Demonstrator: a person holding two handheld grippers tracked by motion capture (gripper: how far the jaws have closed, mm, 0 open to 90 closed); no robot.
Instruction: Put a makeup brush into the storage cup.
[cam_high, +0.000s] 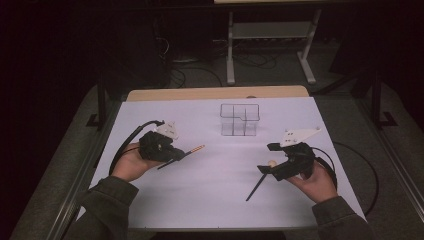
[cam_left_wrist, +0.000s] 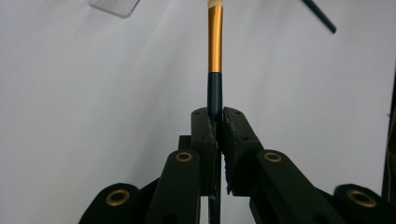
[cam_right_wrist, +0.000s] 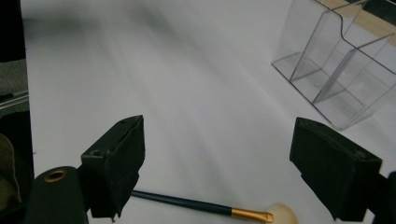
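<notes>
Clear divided organizer (cam_high: 240, 120) on white table (cam_high: 200, 200).

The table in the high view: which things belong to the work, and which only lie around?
In the work:
- held brush, clamped in the left hand-held gripper
- second brush, lying under the open right hand-held gripper
- clear organizer

Just there:
- white table cover
- metal stand behind

The brush (cam_left_wrist: 215, 70) has a glossy dark handle and a shiny gold collar, probably metal. The organiser (cam_right_wrist: 336, 70) is clear, smooth plastic. The table (cam_high: 200, 195) top looks matt white; gripper pads (cam_right_wrist: 116, 163) look rough.
</notes>
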